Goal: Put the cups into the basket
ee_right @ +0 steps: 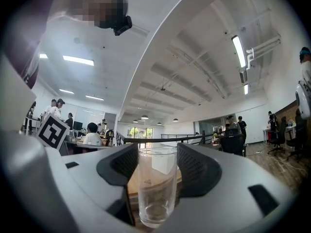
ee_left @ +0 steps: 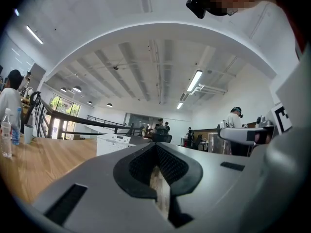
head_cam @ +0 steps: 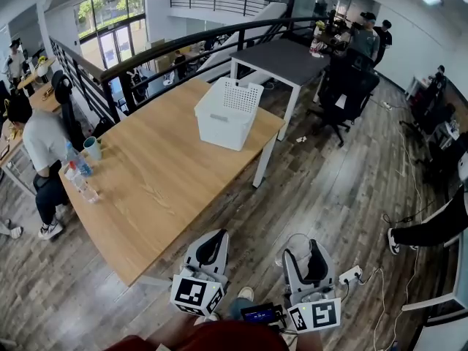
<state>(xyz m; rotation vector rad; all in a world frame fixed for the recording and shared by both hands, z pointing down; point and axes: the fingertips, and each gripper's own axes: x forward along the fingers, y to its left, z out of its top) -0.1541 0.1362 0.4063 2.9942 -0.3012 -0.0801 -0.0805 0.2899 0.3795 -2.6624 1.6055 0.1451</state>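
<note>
glass cup (ee_right: 156, 188), one, clamped in right claw (ee_right: 157, 166), left claw (ee_left: 157, 165) seemingly closed, one basket (head_cam: 228, 113)

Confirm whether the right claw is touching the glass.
Touching. The right gripper view shows the right claw closed on the glass, both pads against its sides.

Basket (head_cam: 228, 112) on table (head_cam: 161, 174), far end (cup (head_cam: 93, 148) left)
</note>
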